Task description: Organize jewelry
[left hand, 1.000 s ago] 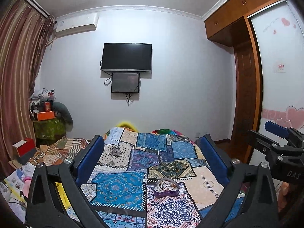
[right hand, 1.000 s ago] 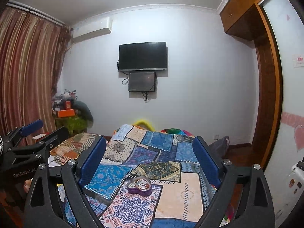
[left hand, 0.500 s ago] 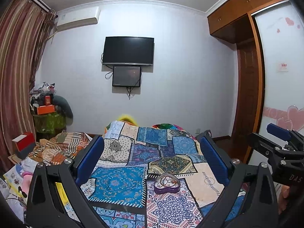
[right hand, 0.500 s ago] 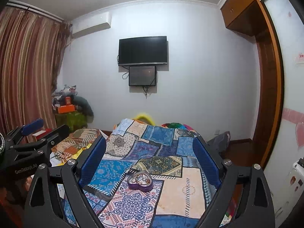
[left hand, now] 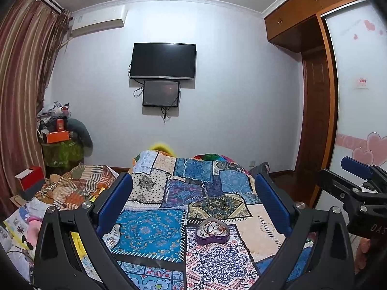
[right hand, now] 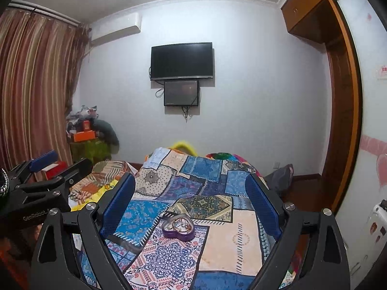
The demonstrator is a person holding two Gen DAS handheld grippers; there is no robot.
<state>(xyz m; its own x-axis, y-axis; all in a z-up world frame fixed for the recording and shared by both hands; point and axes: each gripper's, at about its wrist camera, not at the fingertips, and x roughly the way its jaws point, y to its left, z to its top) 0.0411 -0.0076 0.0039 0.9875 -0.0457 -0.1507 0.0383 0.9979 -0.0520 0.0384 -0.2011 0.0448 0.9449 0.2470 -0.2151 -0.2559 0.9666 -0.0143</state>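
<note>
A purple heart-shaped box (left hand: 212,233) lies open on the patchwork bedspread (left hand: 150,232), with a tangle of chains and beads inside. My left gripper (left hand: 192,178) hovers above the near part of the bed, open, its blue pads (left hand: 116,203) wide apart and holding nothing. The box is ahead of it, slightly right of centre. In the right wrist view the same box (right hand: 179,227) sits ahead and a little left of centre. My right gripper (right hand: 190,177) is open and holds nothing. Each gripper appears at the edge of the other's view, the right gripper (left hand: 358,183) and the left gripper (right hand: 41,183).
The bed runs toward a white wall with a television (left hand: 163,60) and a smaller screen (left hand: 160,93). A crumpled striped blanket (left hand: 77,186) and papers lie at the left. A cluttered stand (left hand: 60,145) and curtains (left hand: 21,96) are farther left, a wooden wardrobe (left hand: 316,120) at the right.
Both views have tipped down very slightly. The box has not moved and both grippers stay open.
</note>
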